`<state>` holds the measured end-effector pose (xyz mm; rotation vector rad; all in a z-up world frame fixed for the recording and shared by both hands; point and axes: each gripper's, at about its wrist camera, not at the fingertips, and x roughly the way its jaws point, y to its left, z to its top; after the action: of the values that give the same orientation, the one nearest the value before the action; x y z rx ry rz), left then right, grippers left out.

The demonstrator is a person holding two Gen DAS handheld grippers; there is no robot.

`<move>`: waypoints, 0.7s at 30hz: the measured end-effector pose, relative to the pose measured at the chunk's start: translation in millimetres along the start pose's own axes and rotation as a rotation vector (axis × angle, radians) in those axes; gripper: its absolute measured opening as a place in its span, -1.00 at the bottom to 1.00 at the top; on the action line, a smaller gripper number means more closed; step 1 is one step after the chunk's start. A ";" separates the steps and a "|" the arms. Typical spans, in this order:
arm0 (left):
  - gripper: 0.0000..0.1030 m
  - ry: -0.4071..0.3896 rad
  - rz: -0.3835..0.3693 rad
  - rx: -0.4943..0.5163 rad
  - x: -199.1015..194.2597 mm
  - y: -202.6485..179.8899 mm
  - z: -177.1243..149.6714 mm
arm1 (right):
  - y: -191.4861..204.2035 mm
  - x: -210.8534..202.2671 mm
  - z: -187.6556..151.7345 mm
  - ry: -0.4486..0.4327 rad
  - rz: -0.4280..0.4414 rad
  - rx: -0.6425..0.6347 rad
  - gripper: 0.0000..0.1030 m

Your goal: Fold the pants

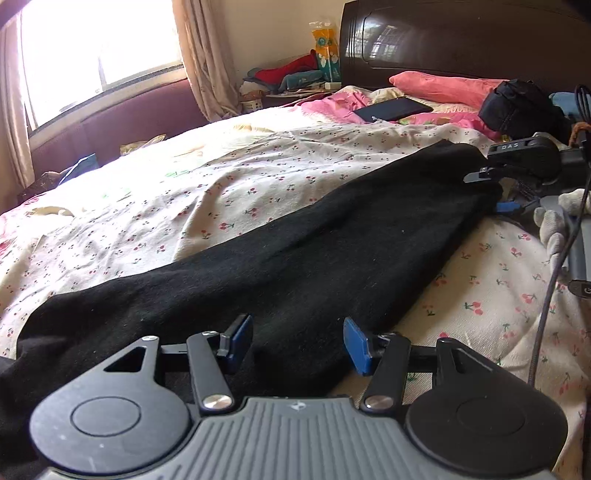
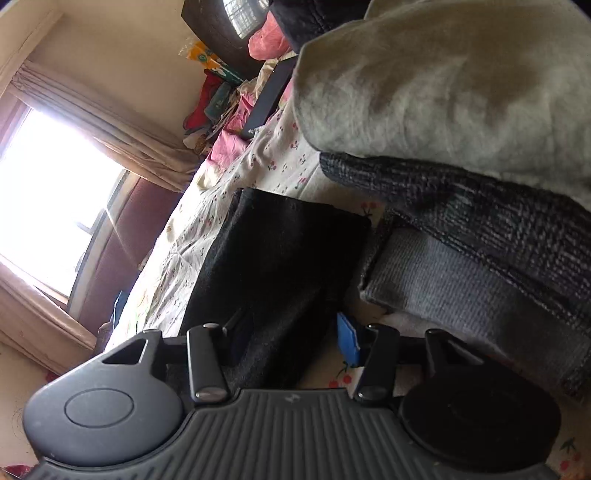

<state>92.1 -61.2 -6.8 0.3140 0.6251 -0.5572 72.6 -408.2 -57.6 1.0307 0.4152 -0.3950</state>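
We see the black pants (image 1: pixel 280 254) lying lengthwise on the cherry-print bed sheet (image 1: pixel 207 192). Left tongs (image 1: pixel 298 345) spread over the near end, gripping nothing. Right tongs (image 2: pixel 291 341) spread astride the far end's edge; grip unclear.

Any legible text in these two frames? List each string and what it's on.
"DAS": white letters on the black body of the right gripper, seen from the left wrist view.
Yellow and green printed package beside the dark wooden headboard: print too blurred to read.
Nothing else legible.
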 end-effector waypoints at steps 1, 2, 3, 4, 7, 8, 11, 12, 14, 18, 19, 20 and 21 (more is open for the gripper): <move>0.30 -0.006 -0.001 0.003 2.3 -2.9 2.4 | -0.3 6.8 2.1 -0.009 0.006 0.018 -0.01; 0.30 -0.010 -0.004 0.004 4.6 -4.4 4.2 | -1.7 12.4 4.4 -0.016 0.014 0.047 0.04; 0.30 -0.010 -0.011 0.001 9.6 -6.2 6.6 | -4.1 17.6 6.8 -0.017 0.035 0.081 0.14; 0.30 -0.006 -0.020 -0.009 13.4 -7.3 7.8 | -4.2 20.7 7.1 -0.021 0.049 0.101 0.16; 0.30 -0.002 -0.045 -0.037 23.2 -12.1 9.3 | 4.2 16.8 -1.3 -0.029 0.059 0.073 0.07; 0.30 -0.005 -0.048 -0.037 24.8 -13.8 9.0 | 5.2 14.4 -2.6 -0.029 0.073 0.068 -0.16; 0.32 -0.006 -0.059 -0.008 27.0 -20.4 4.6 | 6.6 8.9 -3.6 -0.032 0.098 0.068 -0.61; 0.32 -0.008 -0.063 0.001 27.8 -23.0 3.6 | 6.1 8.8 -2.9 -0.040 0.097 0.055 -0.61; 0.32 -0.021 -0.071 0.003 26.9 -24.7 4.2 | 3.6 22.8 -0.5 -0.017 0.078 0.061 -0.54; 0.33 -0.022 -0.111 -0.029 33.6 -24.5 8.8 | 6.6 36.6 5.2 -0.002 0.099 0.079 -0.47; 0.34 -0.012 -0.115 -0.038 36.2 -24.7 8.4 | 11.4 35.6 7.2 0.008 0.086 0.070 -0.63; 0.33 -0.010 -0.120 -0.049 36.0 -23.5 6.9 | 18.7 27.9 8.6 0.020 0.096 0.051 -0.78; 0.33 -0.016 -0.128 -0.058 34.5 -22.2 6.1 | 28.6 20.9 10.0 0.016 0.123 0.012 -0.79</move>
<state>105.2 -95.4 -26.2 0.2159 0.6475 -0.6628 106.1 -406.4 -42.6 1.0662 0.3617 -0.2793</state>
